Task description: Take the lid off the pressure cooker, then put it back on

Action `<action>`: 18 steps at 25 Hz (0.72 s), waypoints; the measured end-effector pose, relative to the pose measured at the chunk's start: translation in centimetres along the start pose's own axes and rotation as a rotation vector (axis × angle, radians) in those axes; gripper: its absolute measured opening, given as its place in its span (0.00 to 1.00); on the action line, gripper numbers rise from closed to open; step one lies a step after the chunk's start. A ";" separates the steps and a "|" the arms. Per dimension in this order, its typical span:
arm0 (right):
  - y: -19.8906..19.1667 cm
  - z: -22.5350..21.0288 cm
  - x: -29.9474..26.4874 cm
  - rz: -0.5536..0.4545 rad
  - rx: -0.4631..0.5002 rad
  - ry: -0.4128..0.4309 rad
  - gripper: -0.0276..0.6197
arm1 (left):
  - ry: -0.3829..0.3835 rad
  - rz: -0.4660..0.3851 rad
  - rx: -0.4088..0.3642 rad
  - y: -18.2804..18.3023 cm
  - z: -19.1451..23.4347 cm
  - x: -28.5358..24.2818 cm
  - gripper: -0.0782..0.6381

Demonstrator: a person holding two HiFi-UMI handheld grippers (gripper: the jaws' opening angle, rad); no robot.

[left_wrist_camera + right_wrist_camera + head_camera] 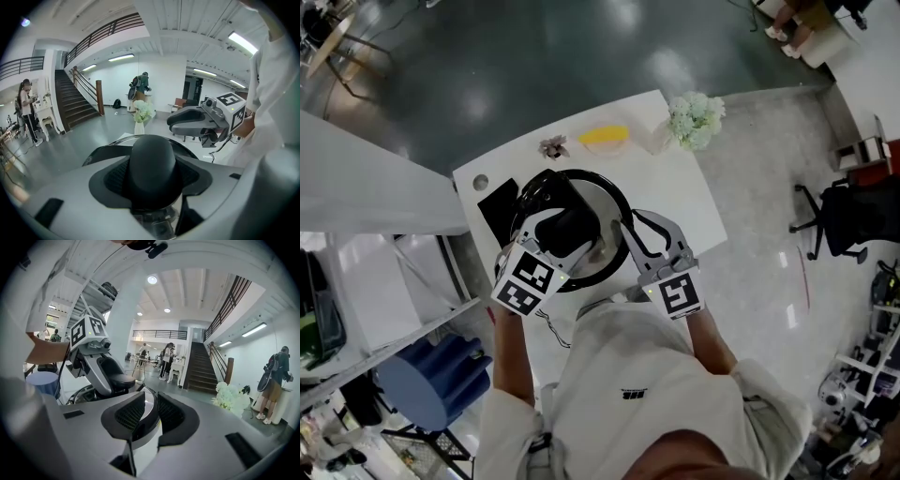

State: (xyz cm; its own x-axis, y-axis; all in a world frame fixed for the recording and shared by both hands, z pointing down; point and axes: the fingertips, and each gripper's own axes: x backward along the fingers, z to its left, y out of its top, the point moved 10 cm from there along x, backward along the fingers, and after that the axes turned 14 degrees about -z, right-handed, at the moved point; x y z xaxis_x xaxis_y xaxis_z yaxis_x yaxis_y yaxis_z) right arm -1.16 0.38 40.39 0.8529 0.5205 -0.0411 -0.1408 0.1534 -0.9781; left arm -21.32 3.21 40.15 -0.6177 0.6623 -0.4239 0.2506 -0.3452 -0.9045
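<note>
Lid (602,199) sits over the cooker, mid-surface (698,202). The pot body is hidden under it, so I can't tell if the lid is seated or already clear.

Left hand-held gripper (152,176) is clamped on the black knob (152,157), pads on both sides. Right hand-held gripper (149,420) pinches the lid rim (150,401), metal edge between the pads.

Doing it well:
- Carry the weight on the knob; use the rim grip only to stop tilt and swing.
- Match heights so the lid rides flat and doesn't bind on the pot lip.
- Go straight up before any sideways travel.
- The rim bite looks thin and could slip.

Pose: left angles down onto the knob, right comes in nearer level from the person's right. Forearms (511,347) are tucked in front of the torso (628,375), marker cubes (525,283) facing up.
</note>
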 end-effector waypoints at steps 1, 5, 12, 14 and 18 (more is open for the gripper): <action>0.0 -0.4 0.3 -0.003 0.000 -0.001 0.16 | 0.003 -0.001 -0.002 0.3 -0.1 -0.3 0.51; 0.0 -1.6 1.3 -0.017 0.000 -0.005 0.16 | 0.011 -0.008 -0.007 1.3 -0.8 -1.5 0.51; -0.1 -4.3 3.6 -0.029 -0.001 -0.033 0.16 | 0.007 -0.011 -0.021 3.2 -2.3 -4.0 0.51; -0.1 -5.0 4.3 -0.033 0.001 -0.040 0.16 | 0.005 -0.012 -0.024 3.6 -2.6 -4.8 0.51; -0.3 -6.2 5.6 -0.037 -0.003 -0.057 0.16 | -0.003 -0.014 -0.030 4.5 -3.5 -6.2 0.51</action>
State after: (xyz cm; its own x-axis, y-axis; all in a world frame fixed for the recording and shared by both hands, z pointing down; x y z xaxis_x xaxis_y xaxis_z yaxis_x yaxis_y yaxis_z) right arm 6.73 -1.93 39.17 0.8273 0.5617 0.0069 -0.1082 0.1713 -0.9793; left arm -13.69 -0.12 38.52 -0.6240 0.6647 -0.4108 0.2638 -0.3157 -0.9115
